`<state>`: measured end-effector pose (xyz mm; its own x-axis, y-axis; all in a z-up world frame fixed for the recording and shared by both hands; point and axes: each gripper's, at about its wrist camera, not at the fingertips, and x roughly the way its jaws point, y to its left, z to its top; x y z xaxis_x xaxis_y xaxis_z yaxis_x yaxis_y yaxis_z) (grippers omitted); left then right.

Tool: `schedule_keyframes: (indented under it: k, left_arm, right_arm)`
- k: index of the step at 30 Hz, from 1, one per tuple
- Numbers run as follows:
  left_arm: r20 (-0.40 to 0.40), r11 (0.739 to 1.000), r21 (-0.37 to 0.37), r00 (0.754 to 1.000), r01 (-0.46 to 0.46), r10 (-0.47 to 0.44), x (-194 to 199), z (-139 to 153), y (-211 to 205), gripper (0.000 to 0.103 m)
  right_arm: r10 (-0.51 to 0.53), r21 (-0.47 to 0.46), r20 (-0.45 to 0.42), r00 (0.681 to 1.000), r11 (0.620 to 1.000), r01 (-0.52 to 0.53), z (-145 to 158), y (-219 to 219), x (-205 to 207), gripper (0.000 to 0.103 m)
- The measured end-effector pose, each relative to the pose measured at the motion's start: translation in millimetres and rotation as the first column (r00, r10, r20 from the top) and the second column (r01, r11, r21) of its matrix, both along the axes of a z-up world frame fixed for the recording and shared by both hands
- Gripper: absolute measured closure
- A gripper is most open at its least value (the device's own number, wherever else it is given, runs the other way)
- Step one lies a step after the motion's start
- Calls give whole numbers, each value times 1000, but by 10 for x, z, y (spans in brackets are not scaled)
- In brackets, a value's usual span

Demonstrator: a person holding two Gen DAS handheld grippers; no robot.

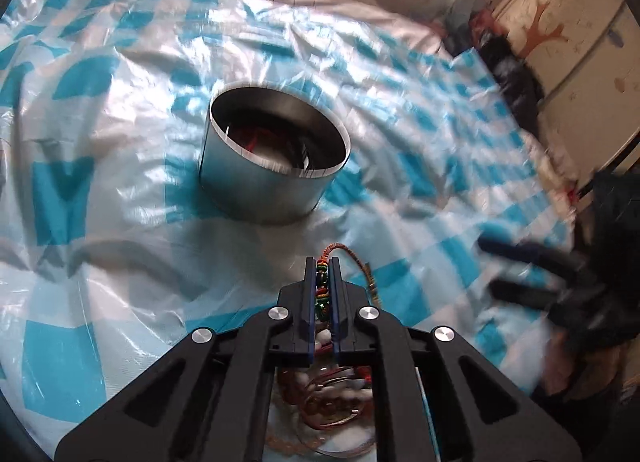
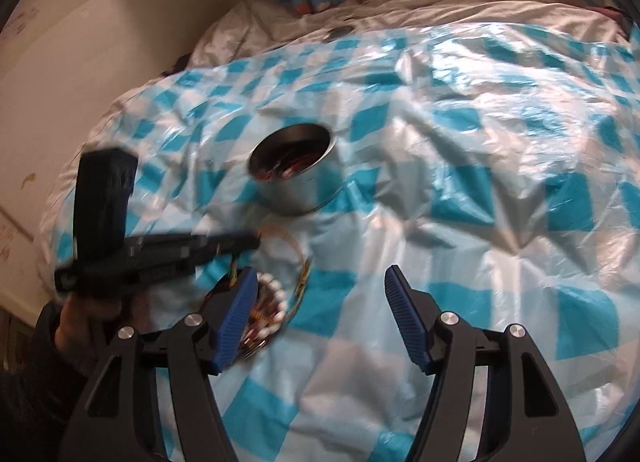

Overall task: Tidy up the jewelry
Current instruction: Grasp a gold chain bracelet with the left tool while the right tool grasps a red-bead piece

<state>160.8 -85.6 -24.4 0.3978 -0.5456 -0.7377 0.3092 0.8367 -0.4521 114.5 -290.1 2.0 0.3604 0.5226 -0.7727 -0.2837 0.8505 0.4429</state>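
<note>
Left gripper closed on a beaded bracelet, right gripper wide and empty.

The left gripper pinches the bracelet (green, orange and red beads on a braided orange cord) between its two blue pads, with the cord curling out past the fingertips, just in front of the round metal tin. The tin stands upright on a blue and white checkered plastic sheet that covers the bed, and some red pieces lie inside it. More jewelry, among it a ring of white beads, lies in a pile on the sheet just beside the left finger of the right gripper; nothing is between its fingers. Both views are blurred in parts.
</note>
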Motion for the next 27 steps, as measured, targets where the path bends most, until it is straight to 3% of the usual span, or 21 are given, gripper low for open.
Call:
schedule_keyframes:
  k: [5,9,15,22,27]
  left_arm:
    - [101,999,-30,994,-44,47,-32,252,151,98]
    - [124,996,-52,989,-72,78,-7,337,284,98]
    - [126,995,-50,987,-89,95,19,356,360,98]
    - [136,993,-56,984,-105,112,24,364,401,98]
    - [141,990,-66,982,-121,129,25,384,449,98]
  right_arm:
    - [175,-6,66,982,984,-175,-9,433,-184,39]
    - [304,-120,125,945,950,-290,-33,850,-348,40]
    - [307,-177,89,948,941,-288,-216,904,-343,86]
    - [228,-59,110,967,973,-222,-109,702,-220,99]
    - [198,74,80,977,976,-204,-23,539,-135,99]
